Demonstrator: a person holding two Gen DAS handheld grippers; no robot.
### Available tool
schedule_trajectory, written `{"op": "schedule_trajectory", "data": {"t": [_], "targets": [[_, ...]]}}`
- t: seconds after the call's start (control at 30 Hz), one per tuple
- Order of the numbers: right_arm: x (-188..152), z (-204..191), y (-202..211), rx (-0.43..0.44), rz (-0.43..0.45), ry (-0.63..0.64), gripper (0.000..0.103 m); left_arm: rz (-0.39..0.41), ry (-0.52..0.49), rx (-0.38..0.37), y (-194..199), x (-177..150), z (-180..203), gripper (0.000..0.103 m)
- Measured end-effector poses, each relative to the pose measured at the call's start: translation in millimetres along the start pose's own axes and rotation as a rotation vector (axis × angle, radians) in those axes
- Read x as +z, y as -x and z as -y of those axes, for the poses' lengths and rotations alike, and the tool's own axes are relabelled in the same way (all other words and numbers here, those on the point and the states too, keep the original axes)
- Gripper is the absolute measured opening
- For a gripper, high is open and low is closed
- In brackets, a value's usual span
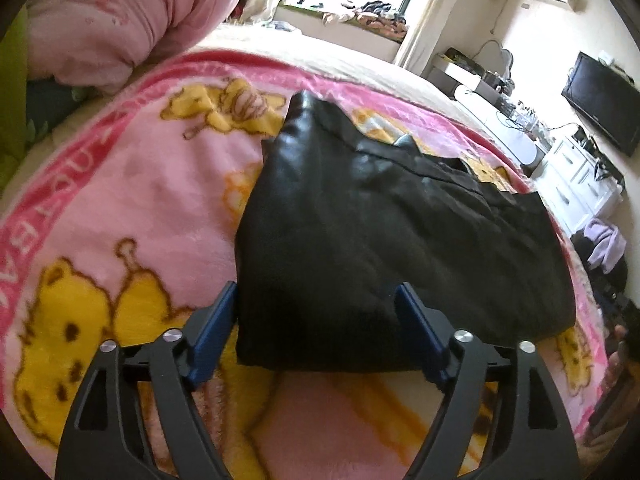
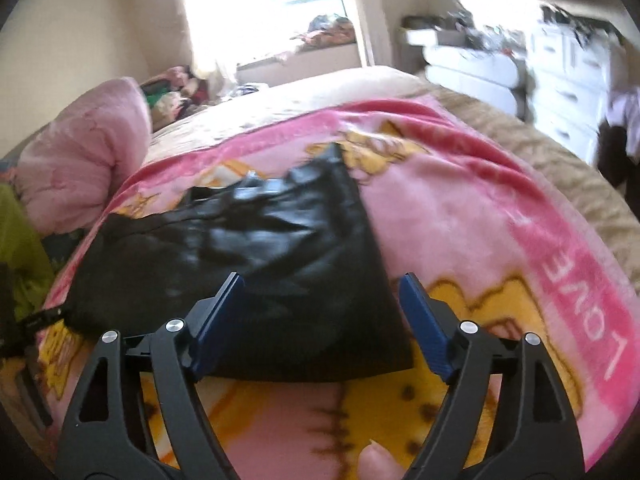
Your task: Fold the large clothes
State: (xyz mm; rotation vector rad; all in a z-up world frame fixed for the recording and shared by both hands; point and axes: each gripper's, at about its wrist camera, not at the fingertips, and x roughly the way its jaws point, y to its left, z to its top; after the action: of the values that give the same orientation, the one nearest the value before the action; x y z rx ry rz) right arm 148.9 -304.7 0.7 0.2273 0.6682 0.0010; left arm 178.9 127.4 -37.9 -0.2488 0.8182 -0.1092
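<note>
Left gripper [image 1: 316,300]: jaws spread wide, nothing pinched; blue pads hang apart above the garment's near edge.
Right gripper [image 2: 322,294]: jaws spread wide, empty; its view is blurred.
Garment [image 1: 380,232]: black, glossy, folded into a compact bundle; it lies just ahead of and below both pairs of jaws.
Garment, left view: the near left corner falls between the pads, and the bundle runs off to the right.
Garment, right view [image 2: 256,256]: the near right corner falls between the pads, and the bundle runs off to the left.
Long axis: judged to run crosswise to both grippers, one gripper at each near corner; neither looks clearly nearer.
Blanket [image 1: 152,200]: pink with yellow bears; it lies under the garment on all sides.
Quilt [image 1: 120,20]: pink roll, well apart from the garment, beyond its left end.
Stage: the fold looks nearly done; a further fold, if any, would start from the near edge.
</note>
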Motion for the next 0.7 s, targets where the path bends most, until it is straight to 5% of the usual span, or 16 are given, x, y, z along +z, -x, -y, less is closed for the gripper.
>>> {"op": "schedule_trajectory", "data": {"t": [0.27,0.6,0.7], "targets": [[-10,-66,-1,0.096,-0.021,0.122,0.071,0.056,-0.085,0.066,26,-4,11,0.097],[-34,-147,-20,0.161,-0.115,0.295,0.03,0.081,-0.111,0.089,40,-7,12,0.097],[-41,-157,-31,0.15,-0.154,0.314,0.024,0.082,-0.111,0.07,40,-6,13,0.097]]}}
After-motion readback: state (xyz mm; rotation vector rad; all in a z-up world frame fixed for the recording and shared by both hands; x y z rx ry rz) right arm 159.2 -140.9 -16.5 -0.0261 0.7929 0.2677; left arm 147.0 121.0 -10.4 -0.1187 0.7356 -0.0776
